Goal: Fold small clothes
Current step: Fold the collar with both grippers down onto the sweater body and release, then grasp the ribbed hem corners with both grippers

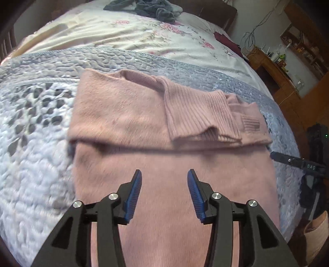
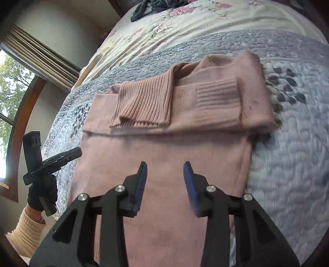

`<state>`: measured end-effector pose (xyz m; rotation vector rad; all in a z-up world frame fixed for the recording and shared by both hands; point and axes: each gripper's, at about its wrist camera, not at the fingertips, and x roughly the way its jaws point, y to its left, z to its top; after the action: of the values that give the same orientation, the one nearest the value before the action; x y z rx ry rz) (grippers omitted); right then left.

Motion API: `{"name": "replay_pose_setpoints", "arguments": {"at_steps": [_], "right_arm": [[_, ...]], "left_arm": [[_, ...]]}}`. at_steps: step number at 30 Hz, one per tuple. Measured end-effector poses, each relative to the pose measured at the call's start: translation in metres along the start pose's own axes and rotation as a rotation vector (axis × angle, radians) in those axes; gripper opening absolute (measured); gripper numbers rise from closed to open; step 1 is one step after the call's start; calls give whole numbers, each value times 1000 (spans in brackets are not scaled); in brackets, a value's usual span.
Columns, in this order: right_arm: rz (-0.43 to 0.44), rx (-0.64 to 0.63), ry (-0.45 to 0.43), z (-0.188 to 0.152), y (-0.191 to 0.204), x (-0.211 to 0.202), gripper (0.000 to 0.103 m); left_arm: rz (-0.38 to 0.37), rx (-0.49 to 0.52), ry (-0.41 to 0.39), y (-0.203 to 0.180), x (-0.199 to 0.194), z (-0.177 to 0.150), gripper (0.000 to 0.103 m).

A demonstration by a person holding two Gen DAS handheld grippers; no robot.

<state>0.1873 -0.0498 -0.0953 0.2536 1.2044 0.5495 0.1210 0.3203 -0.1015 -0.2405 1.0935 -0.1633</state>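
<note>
A pink knit sweater [image 1: 156, 131] [image 2: 164, 147] lies flat on the quilted grey-blue bedspread [image 1: 37, 143] [image 2: 287, 164]. Its upper part is folded down, and a ribbed sleeve [image 1: 195, 111] [image 2: 144, 104] rests across the fold. My left gripper [image 1: 165, 174] hovers open over the sweater's lower half with nothing between its blue pads. My right gripper [image 2: 165, 166] is also open and empty above the same lower half. Each gripper shows in the other's view at the sweater's side edge: the right one [image 1: 287, 160] and the left one [image 2: 61, 158], held by a gloved hand [image 2: 41, 195].
Beyond the quilt is a floral sheet [image 1: 144, 35] with a heap of dark grey clothes [image 1: 152, 8] at the far end by the wooden headboard. A dark red cloth [image 1: 224, 39] lies at the bed's edge. Wooden shelves [image 1: 273, 67] stand to one side, a curtained window [image 2: 18, 82] to the other.
</note>
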Motion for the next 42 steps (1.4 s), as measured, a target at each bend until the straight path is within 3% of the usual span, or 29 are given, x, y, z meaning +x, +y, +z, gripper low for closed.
{"name": "replay_pose_setpoints", "arguments": {"at_steps": [4, 8, 13, 16, 20, 23, 30, 35, 38, 42], "right_arm": [[-64, 13, -3, -72, 2, -41, 46], [-100, 53, 17, -134, 3, -67, 47], [-159, 100, 45, -191, -4, -79, 48], [-138, 134, 65, -212, -8, -80, 48], [-171, 135, 91, -228, -8, -73, 48], [-146, 149, 109, -236, -9, -68, 48], [-170, 137, 142, -245, -13, -55, 48], [-130, 130, 148, -243, -8, -51, 47], [-100, 149, 154, -244, -8, -47, 46], [-84, 173, 144, -245, -13, -48, 44]], "left_arm": [[55, -43, 49, 12, -38, -65, 51], [128, -58, 81, 24, -68, -121, 51], [158, -89, 95, 34, -91, -167, 51], [160, -106, 118, 35, -92, -186, 51], [138, -130, 148, 34, -88, -206, 51], [121, -131, 162, 31, -83, -217, 51], [95, -155, 160, 31, -78, -224, 57], [89, -165, 156, 32, -77, -225, 59], [47, -196, 146, 34, -76, -225, 59], [10, -223, 141, 37, -77, -228, 48]]}}
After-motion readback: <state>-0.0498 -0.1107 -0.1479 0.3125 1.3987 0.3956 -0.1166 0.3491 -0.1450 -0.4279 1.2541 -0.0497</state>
